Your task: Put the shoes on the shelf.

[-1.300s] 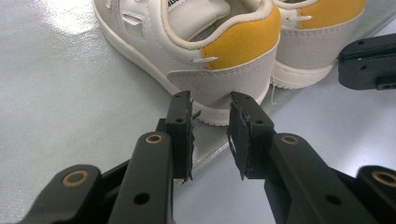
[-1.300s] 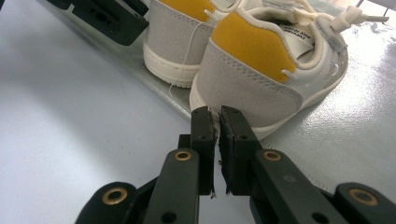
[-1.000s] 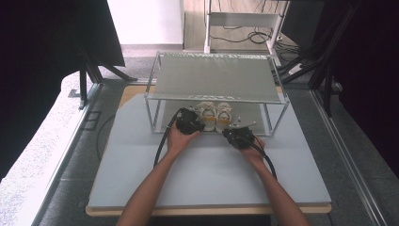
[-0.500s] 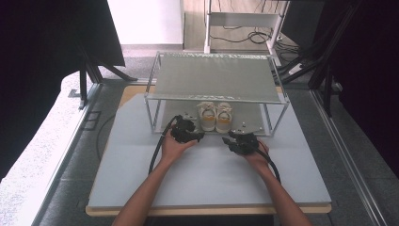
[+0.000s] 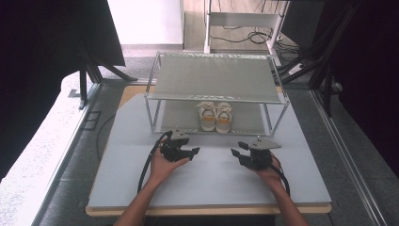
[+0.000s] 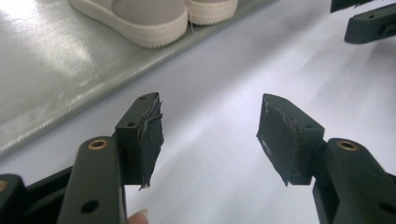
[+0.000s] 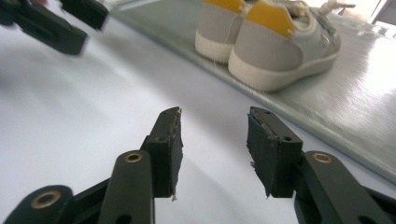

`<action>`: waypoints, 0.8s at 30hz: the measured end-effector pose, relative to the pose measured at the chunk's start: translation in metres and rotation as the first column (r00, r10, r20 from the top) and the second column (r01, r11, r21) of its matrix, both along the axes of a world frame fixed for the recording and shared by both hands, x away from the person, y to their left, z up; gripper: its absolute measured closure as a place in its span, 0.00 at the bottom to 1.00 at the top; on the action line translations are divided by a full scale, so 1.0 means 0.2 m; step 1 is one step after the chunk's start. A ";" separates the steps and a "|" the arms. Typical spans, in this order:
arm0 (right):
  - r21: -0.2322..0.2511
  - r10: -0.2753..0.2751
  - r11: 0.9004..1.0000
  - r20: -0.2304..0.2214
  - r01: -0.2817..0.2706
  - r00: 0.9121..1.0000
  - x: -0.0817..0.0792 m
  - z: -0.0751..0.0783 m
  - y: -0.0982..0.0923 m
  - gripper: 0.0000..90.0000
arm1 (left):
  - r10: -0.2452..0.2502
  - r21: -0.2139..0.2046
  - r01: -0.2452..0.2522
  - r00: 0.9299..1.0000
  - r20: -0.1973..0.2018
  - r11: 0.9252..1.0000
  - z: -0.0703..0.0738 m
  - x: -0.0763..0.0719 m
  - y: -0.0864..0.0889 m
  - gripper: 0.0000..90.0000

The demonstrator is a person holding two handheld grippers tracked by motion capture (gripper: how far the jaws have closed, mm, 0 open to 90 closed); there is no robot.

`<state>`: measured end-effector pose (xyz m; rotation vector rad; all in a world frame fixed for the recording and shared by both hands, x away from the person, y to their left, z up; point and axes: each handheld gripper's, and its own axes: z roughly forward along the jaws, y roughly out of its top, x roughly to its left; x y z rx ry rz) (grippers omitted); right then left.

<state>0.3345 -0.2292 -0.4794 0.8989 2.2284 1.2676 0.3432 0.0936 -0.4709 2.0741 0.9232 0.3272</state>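
High view shows a two-level wire rack (image 5: 216, 77) on the grey worktop (image 5: 211, 181), and a pair of pale shoes (image 5: 215, 116) with yellow heel tabs sits side by side on its lower shelf, heels toward the person. Left gripper (image 5: 188, 154) and right gripper (image 5: 239, 151) rest low over the worktop in front of the rack, apart from the shoes. Both are released, jaws spread and empty, tips pointing toward each other.
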 end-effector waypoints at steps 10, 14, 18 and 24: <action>-0.042 -0.020 0.999 -0.014 0.019 1.000 -0.18 -0.07 -0.13 0.58 | 0.014 0.017 -0.015 1.000 0.026 1.000 -0.04 -0.19 0.16 0.42; -0.026 -0.031 0.999 -0.002 0.031 1.000 -0.26 -0.06 -0.18 0.58 | 0.036 0.014 -0.036 0.999 0.024 0.999 -0.05 -0.21 0.21 0.42; -0.011 -0.021 1.000 0.021 0.022 1.000 -0.32 -0.06 -0.21 0.58 | 0.053 0.006 -0.053 0.999 0.009 0.999 -0.06 -0.22 0.24 0.42; 0.000 -0.012 1.000 0.041 0.012 0.999 -0.31 -0.06 -0.21 0.57 | 0.054 0.012 -0.054 0.999 0.000 0.998 -0.08 -0.22 0.24 0.42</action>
